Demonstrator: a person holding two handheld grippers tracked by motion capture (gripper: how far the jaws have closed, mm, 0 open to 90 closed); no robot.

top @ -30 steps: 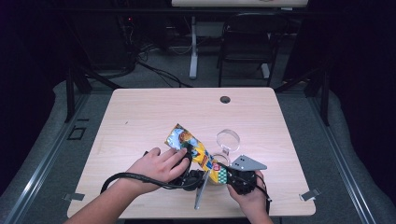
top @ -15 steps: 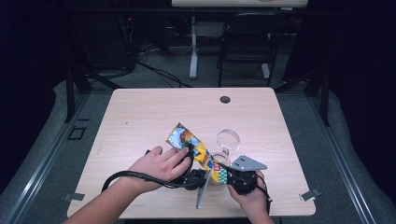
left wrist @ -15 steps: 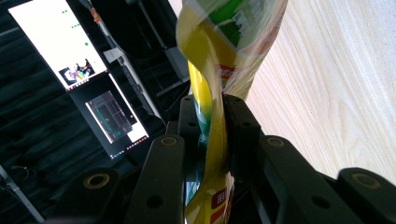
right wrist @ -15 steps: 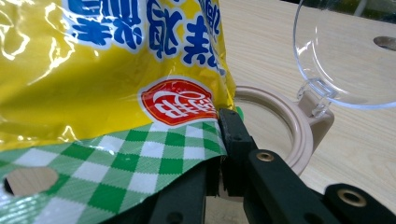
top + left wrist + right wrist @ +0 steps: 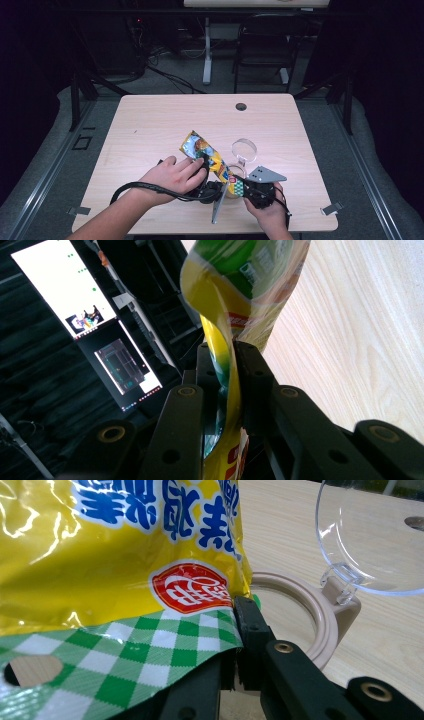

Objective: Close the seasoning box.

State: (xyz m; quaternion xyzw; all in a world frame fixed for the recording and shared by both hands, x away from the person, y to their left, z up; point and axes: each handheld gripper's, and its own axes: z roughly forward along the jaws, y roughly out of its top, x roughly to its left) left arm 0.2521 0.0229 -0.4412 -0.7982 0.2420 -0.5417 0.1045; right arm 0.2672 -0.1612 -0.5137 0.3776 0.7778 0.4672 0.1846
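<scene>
A yellow snack bag [image 5: 204, 154] with a green-checked end lies slanted over the table's front middle. In the left gripper view, my left gripper [image 5: 222, 357] pinches the bag's [image 5: 240, 275] folded yellow edge; its jaws have just been closing on it. My right gripper [image 5: 235, 640] is shut on the checked end of the bag [image 5: 165, 650]. In the high view the left gripper [image 5: 209, 191] and right gripper [image 5: 256, 192] sit close together near the front edge. Just behind the bag stands a beige round container [image 5: 320, 630] with its clear lid [image 5: 370, 540] flipped up.
The wooden table [image 5: 150, 125] has a black grommet hole [image 5: 241, 106] near its far edge. The container's clear lid [image 5: 243, 149] stands just right of the bag. A chair [image 5: 265, 45] stands beyond the table, and lit monitors [image 5: 65, 285] appear in the left gripper view.
</scene>
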